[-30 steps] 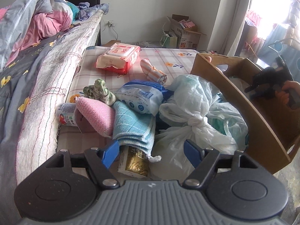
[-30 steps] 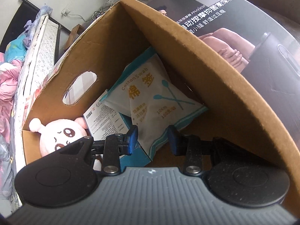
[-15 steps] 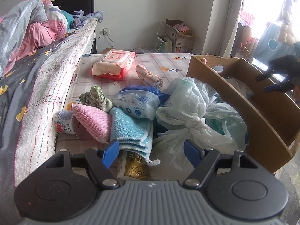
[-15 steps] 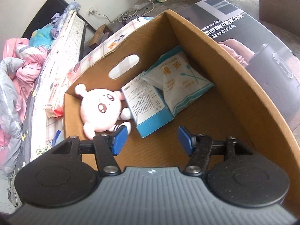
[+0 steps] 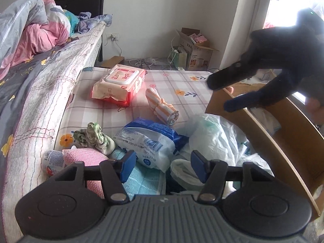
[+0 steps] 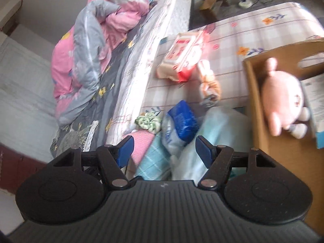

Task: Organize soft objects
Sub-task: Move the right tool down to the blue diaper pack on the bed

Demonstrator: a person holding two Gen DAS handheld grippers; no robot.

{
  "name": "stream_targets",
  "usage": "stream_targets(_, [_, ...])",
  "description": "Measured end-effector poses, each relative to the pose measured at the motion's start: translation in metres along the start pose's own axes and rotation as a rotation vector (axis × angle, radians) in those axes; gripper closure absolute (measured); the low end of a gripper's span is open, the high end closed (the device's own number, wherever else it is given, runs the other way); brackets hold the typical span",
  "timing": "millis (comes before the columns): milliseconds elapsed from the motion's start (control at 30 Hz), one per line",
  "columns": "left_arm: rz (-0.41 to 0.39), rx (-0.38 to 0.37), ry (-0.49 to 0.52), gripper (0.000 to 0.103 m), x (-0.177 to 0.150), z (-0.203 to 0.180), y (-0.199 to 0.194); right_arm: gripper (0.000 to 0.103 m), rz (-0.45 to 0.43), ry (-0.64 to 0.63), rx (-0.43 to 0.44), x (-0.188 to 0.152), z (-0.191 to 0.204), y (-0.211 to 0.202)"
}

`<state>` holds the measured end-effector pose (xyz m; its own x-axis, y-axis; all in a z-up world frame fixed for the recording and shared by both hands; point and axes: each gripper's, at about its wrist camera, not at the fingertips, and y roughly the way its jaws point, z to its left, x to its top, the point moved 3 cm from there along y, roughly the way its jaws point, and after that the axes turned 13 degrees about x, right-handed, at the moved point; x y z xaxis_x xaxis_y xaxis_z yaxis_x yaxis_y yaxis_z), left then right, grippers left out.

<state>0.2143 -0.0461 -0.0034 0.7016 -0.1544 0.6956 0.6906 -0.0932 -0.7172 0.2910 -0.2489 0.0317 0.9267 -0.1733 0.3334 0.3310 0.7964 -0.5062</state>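
Soft things lie on a checked mat (image 5: pixel 182 81): a wet-wipes pack (image 5: pixel 118 84), a rolled striped towel (image 5: pixel 162 106), a blue-white packet (image 5: pixel 149 141), a green knotted cloth (image 5: pixel 93 137), a pink cloth (image 5: pixel 85 156), a light-blue towel (image 5: pixel 141 184) and white plastic bags (image 5: pixel 214 139). My left gripper (image 5: pixel 163 167) is open and empty above the pile. My right gripper (image 6: pixel 164 151) is open and empty, high over the pile; it shows dark in the left wrist view (image 5: pixel 224 93). A cardboard box (image 6: pixel 273 141) holds a pink plush (image 6: pixel 283 99).
A bed with a grey floral cover (image 5: pixel 30 85) and pink bedding (image 5: pixel 36 36) runs along the left. Cardboard boxes (image 5: pixel 194 48) and cables stand by the far wall. A bottle (image 5: pixel 53 160) lies at the mat's left edge. A blue-white carton (image 6: pixel 314 105) lies in the box.
My right gripper has come up out of the box and swung left over the pile, opening wider. My left gripper has moved forward over the pile.
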Motion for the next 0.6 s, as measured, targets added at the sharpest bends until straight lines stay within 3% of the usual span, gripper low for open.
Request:
stream_targets(167, [0.061, 0.014, -0.036, 0.059, 0.011, 0.001, 0.039, 0.036, 0.11, 0.03, -0.087, 0.032, -0.011, 0.08])
stream_targets(367, [0.123, 0.017, -0.043, 0.063, 0.016, 0.003, 0.071, 0.035, 0.161, 0.083, -0.227, 0.057, -0.055, 0.143])
stream_targets(500, [0.145, -0.011, -0.057, 0.062, 0.015, 0.007, 0.079, 0.034, 0.227, 0.137, -0.223, 0.054, -0.075, 0.165])
stream_targets(600, [0.156, -0.025, -0.069, 0.06, 0.015, 0.011, 0.08, 0.031, 0.241, 0.153, -0.171, 0.051, -0.074, 0.169])
